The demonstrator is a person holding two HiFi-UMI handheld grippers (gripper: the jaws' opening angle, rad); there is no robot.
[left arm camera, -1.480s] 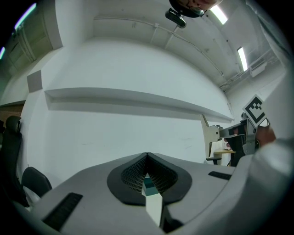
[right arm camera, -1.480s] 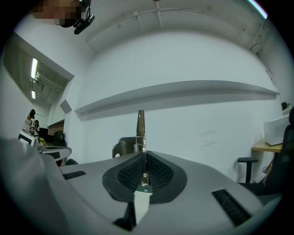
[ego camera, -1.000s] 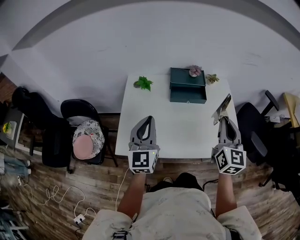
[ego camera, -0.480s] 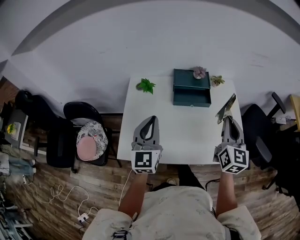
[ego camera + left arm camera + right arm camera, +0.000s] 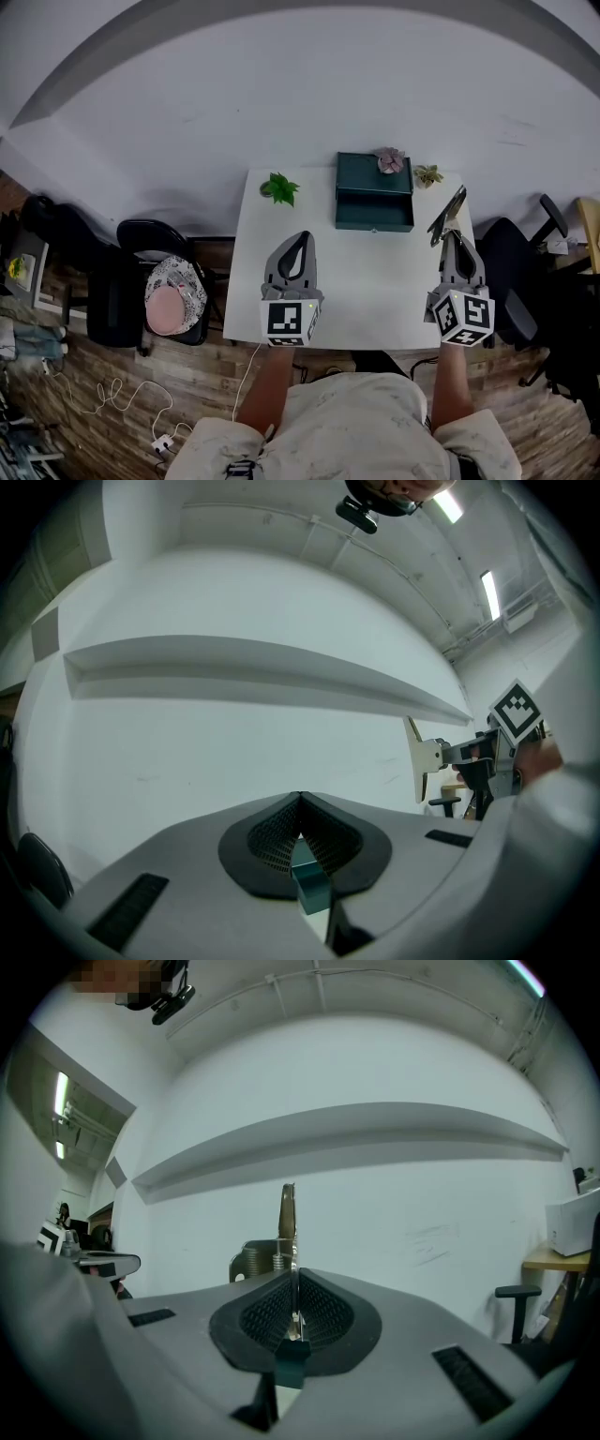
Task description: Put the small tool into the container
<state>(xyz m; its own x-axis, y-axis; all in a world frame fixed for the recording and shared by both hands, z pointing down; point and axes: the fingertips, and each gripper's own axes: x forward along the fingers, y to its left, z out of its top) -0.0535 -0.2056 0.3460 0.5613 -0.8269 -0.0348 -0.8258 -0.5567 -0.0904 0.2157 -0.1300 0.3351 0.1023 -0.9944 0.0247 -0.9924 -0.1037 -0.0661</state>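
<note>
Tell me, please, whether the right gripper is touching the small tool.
Touching. In the right gripper view, the right gripper has its jaws closed flat on the thin small tool, whose blade stands up out of them.

Table (image 5: 319, 281) front and centre: open surface, free passage. Back edge obstructed by the container (image 5: 375, 187) right of centre, a plant (image 5: 279, 188) near the back left corner and two small plants (image 5: 428, 175) at the back right. The plant-container gap is passable. The right edge is occupied by the right gripper (image 5: 455, 236) clamping the tool (image 5: 447, 214).
</note>
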